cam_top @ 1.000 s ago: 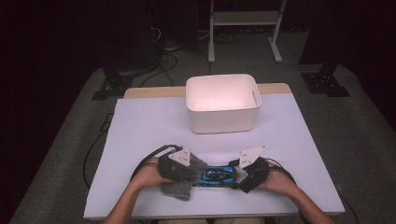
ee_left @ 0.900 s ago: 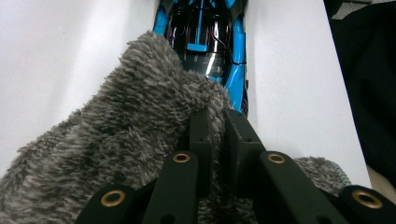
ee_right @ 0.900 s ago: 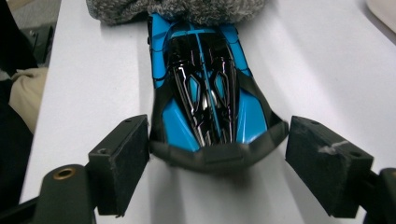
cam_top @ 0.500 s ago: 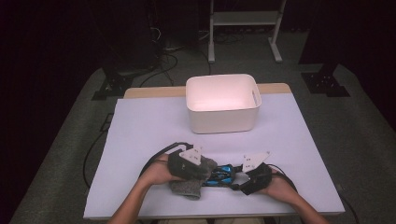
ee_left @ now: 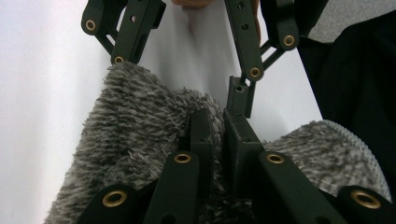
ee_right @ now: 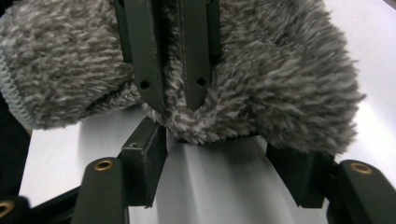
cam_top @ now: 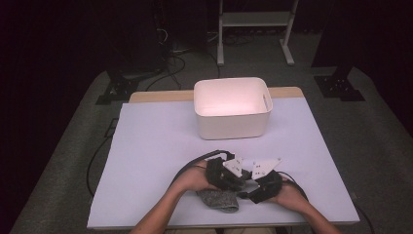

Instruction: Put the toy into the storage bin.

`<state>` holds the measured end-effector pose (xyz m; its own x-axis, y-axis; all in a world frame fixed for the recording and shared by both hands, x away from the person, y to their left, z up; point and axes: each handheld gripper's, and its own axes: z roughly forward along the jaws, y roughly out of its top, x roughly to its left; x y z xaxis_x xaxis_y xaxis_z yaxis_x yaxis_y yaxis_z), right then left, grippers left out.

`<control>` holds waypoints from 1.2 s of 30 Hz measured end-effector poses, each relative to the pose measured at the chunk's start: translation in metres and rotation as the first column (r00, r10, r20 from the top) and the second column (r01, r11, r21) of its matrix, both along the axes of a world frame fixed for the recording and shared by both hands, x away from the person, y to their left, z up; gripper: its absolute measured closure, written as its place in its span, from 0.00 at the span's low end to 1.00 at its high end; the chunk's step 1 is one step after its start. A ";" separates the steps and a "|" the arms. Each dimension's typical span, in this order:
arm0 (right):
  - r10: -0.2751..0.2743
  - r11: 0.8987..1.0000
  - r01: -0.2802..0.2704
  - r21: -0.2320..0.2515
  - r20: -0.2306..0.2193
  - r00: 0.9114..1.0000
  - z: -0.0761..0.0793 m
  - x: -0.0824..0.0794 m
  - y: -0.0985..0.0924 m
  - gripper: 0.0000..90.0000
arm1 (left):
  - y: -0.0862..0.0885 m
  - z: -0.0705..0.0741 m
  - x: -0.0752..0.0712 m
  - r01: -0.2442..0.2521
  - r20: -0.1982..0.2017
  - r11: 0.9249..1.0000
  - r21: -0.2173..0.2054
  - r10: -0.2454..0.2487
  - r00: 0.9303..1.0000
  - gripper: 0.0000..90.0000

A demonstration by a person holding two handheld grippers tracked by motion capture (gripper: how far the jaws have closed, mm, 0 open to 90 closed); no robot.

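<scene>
A grey fuzzy sock (cam_top: 219, 201) lies bunched at the table's front edge under both hands. My left gripper (cam_top: 234, 183) is shut on a fold of the sock (ee_left: 140, 121); its jaws (ee_left: 217, 116) meet with pile squeezed between them. My right gripper (cam_top: 251, 190) faces it tip to tip. Its jaws have just been closing and now stand apart (ee_right: 215, 149), with the sock's lower edge (ee_right: 289, 79) between the fingertips and no clear squeeze. The left gripper (ee_right: 170, 93) comes down from the top of the right gripper view, clamped on the sock.
A white plastic bin (cam_top: 265, 105) stands at the table's far middle, open side up. The white table sheet (cam_top: 146, 161) spreads wide to the left and right of the hands. Black cables (cam_top: 187, 168) loop from the grippers over the near table.
The left hand has slid to the right with the sock, up against the right gripper. The gap between the two grippers has closed. The right hand has stayed in place.
</scene>
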<state>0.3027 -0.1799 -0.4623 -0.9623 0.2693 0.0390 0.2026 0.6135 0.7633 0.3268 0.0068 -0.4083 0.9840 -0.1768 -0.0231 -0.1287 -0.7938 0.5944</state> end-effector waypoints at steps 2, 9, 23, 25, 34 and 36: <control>-0.006 1.000 0.006 0.016 -0.029 1.000 -0.001 0.002 -0.004 0.34 | -0.002 -0.001 0.000 0.000 -0.002 1.000 -0.004 0.000 1.000 0.92; -0.013 1.000 0.014 0.026 -0.006 1.000 0.000 0.004 0.000 0.24 | -0.002 0.000 0.001 0.001 -0.004 1.000 -0.005 -0.001 1.000 0.92; -0.016 0.999 0.016 0.031 -0.002 1.000 0.000 0.006 0.000 0.22 | 0.036 0.007 0.021 -0.116 -0.005 0.993 -0.014 0.116 0.993 0.91; -0.016 0.999 0.016 0.033 -0.005 1.000 0.000 0.006 0.000 0.22 | 0.034 0.007 0.019 -0.113 -0.002 0.993 -0.012 0.113 0.994 0.91; -0.015 0.999 0.015 0.035 -0.008 1.000 0.000 0.007 0.000 0.22 | 0.016 0.006 0.016 -0.079 0.000 0.996 -0.028 0.079 0.997 0.91; -0.014 0.999 0.015 0.038 -0.007 1.000 0.000 0.007 0.001 0.23 | 0.012 0.004 0.017 -0.068 -0.005 0.997 -0.024 0.068 0.998 0.91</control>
